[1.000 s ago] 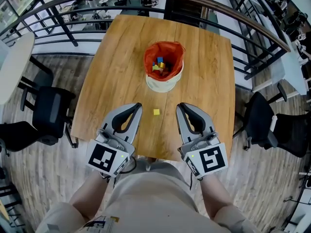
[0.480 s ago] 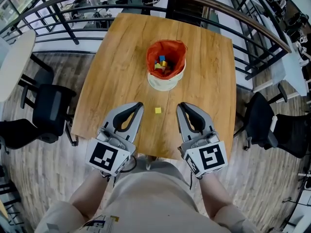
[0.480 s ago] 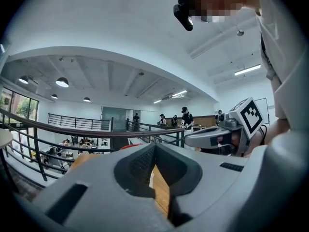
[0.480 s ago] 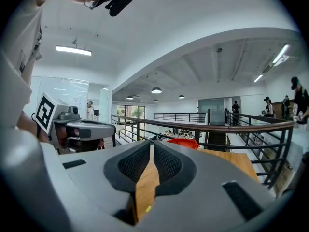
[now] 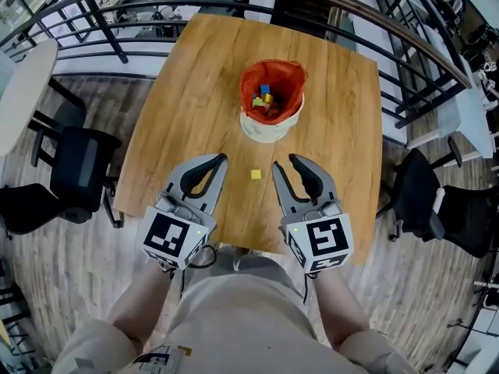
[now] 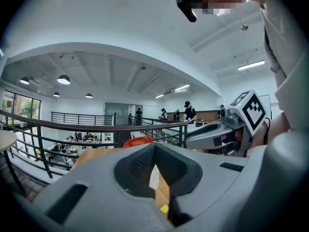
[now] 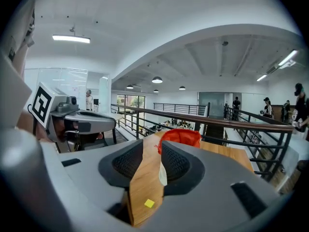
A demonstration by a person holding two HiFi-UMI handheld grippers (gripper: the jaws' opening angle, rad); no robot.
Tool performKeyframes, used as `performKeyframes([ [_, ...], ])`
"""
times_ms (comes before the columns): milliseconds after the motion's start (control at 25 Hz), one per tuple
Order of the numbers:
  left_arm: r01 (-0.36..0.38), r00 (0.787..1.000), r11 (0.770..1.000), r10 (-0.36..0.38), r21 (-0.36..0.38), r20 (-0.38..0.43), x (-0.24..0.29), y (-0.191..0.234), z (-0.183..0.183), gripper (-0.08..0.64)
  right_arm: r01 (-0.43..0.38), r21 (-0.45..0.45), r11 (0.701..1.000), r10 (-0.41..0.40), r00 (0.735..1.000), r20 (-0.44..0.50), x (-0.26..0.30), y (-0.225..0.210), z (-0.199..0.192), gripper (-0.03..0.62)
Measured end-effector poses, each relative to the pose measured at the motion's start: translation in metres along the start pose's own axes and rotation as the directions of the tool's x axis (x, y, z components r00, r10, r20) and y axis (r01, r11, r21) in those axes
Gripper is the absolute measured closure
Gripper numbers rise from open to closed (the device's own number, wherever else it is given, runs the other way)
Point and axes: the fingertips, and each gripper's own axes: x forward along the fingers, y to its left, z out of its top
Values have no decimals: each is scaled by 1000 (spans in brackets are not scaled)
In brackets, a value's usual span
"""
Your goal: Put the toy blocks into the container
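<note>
one block left, right tool opening for it

the last loose block (image 5: 255, 174), a small yellow one, is lying flat on the worktop (image 5: 195, 84) a little in from the near edge, about midway along it. the container (image 5: 269, 129), a pale tub with a red liner, is sitting further in, toward the far edge and well apart from that block. several coloured blocks (image 5: 265, 100) are already lying inside it, so the job is looking nearly done.

both tools are hanging over the near edge, one on each side of the yellow block, and both are pointing toward the container. the right tool (image 5: 285, 162) is standing released: its jaws have just been opening and nothing is sitting between the pads. through their gap the right tool view is showing bare wood, with the block low down and the container straight beyond. that line-up is suggesting why the tool is being held this way, ready to drop on the block and then carry it forward to the tub.

the left tool (image 5: 221, 158) is clenched on nothing, its tips meeting. it is seemingly just waiting beside the block, leaving the pick to the right.

the block is lying just outside the right tool's inner jaw, so a small sideways shift is probably needed before closing.
</note>
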Motion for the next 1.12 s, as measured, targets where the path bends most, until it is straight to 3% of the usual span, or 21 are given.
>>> performKeyframes([
  [600, 7, 988, 997, -18, -71, -155, 33, 16, -73, 548, -23, 45, 999, 31, 985, -172, 62, -1, -66, 446],
  [1120, 7, 956, 990, -47, -139, -289, 54, 31, -149, 548, -24, 89, 996, 54, 935, -350, 110, 2, -152, 443],
])
